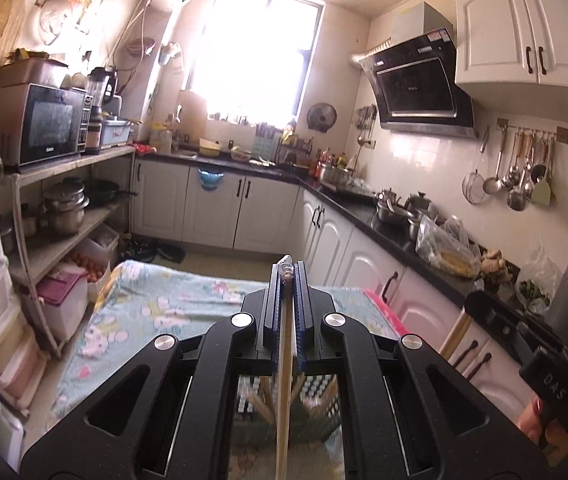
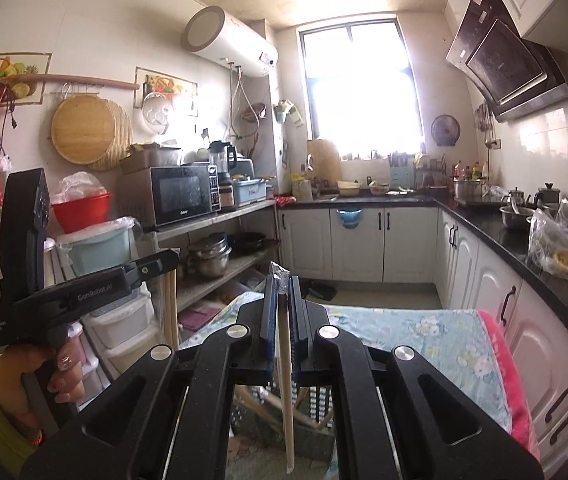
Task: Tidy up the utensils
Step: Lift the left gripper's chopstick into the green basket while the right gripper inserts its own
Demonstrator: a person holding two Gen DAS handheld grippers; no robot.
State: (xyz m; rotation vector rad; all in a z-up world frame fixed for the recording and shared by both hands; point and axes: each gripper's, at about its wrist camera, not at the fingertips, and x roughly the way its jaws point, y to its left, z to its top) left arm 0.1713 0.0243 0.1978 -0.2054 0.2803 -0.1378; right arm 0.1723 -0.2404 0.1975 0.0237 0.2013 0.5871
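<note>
My surface (image 2: 423, 332) with the floral cloth sits below both claws. Basket (image 2: 284, 432) near its front edge. Left claw (image 1: 287, 280) clamped on wrapped chopsticks (image 1: 284, 400); right claw (image 2: 282, 292) pinching another wrapped pair (image 2: 285, 380), both upright over it.

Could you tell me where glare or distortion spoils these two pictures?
Left wrist view: the window is blown out, hazing the sink counter below; edges bend. Right wrist view: the window glares too, and the cabinets curve from fisheye.
</note>
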